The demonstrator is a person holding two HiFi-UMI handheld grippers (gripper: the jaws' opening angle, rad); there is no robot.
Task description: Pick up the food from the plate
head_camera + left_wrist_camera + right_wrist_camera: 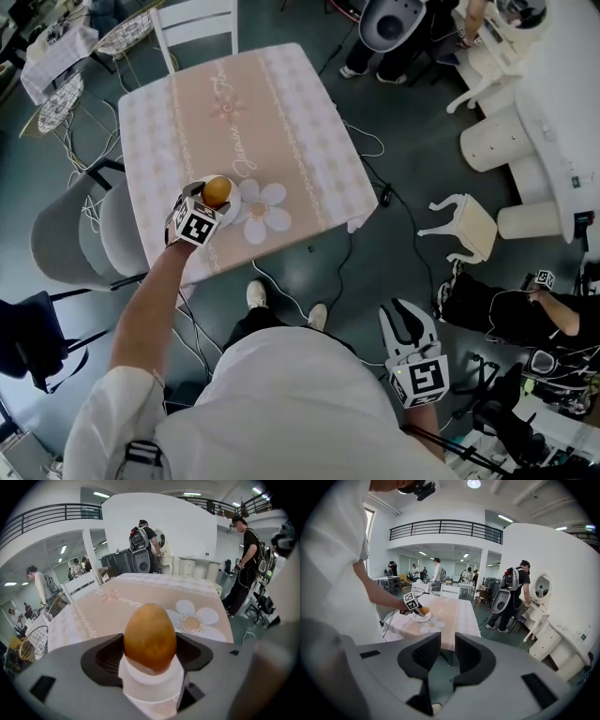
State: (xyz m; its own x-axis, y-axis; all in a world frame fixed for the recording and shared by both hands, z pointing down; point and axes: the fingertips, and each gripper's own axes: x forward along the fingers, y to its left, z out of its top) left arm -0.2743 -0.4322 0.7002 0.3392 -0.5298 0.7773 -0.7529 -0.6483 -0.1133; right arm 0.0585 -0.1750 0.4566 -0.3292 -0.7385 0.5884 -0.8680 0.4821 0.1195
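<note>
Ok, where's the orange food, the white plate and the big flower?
food (pixel 150 637): left gripper view, its middle.
plate (pixel 423 619): right gripper view, its near rim.
flower (pixel 191 622): left gripper view, its yellow centre.

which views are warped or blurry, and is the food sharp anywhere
Left gripper view: heavy fisheye, black corners, bowed railings; the food is close and slightly soft, no strong glare. Right gripper view: same fisheye, a bright ceiling lamp at top. Head view: little warping, even light, food small but clear.

floor (pixel 394 253) dark grey-green | wall (pixel 543 555) white | balcony railing (pixel 445 528) black | white chair (pixel 195 21) | grey chair (pixel 61 239) | ceiling light (pixel 474 483) lit
</note>
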